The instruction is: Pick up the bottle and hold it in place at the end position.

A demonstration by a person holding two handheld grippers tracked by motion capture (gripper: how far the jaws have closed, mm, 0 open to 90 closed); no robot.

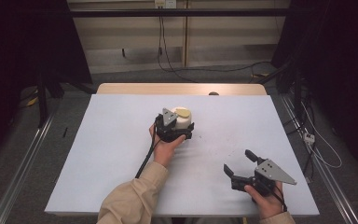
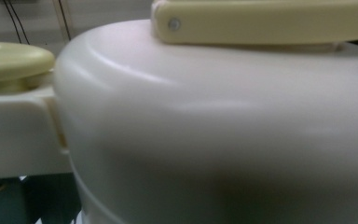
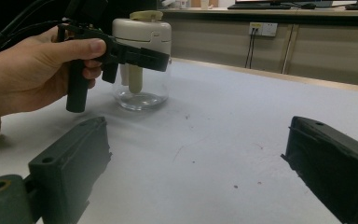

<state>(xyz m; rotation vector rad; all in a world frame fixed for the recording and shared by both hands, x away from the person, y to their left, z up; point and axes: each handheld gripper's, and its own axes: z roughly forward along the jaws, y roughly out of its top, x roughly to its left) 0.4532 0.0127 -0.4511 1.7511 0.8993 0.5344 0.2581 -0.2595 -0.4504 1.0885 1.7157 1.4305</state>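
Jar (image 3: pixel 142 60) with clear glass body and cream plastic lid, standing upright near the middle of the counter (image 1: pixel 112 154), toward the far edge. Likely moderate in weight: glass below, bulky lid assembly above, so probably top-heavy. Glass wall stiff, smooth, slippery and breakable; lid plastic rigid and rounded, seen close up from the left gripper view (image 2: pixel 214 116), with a pale yellow flat handle (image 2: pixel 265 21) across the top and a yellow knob (image 2: pixel 9 60) off to one side. Best taken around the lid's straight side or by the handle, not by the curved glass, where pads could slide. Left tongs (image 3: pixel 135 58) right up against the lid at its near side; cannot tell whether closed on it or merely touching, jaws hidden in the high view (image 1: pixel 173 128) by hand and plate. Right tongs (image 1: pixel 240 163) spread wide apart, holding nothing, low over the counter's near right part, well apart from the jar. Firm squeeze probably safe on plastic, gentler on glass.
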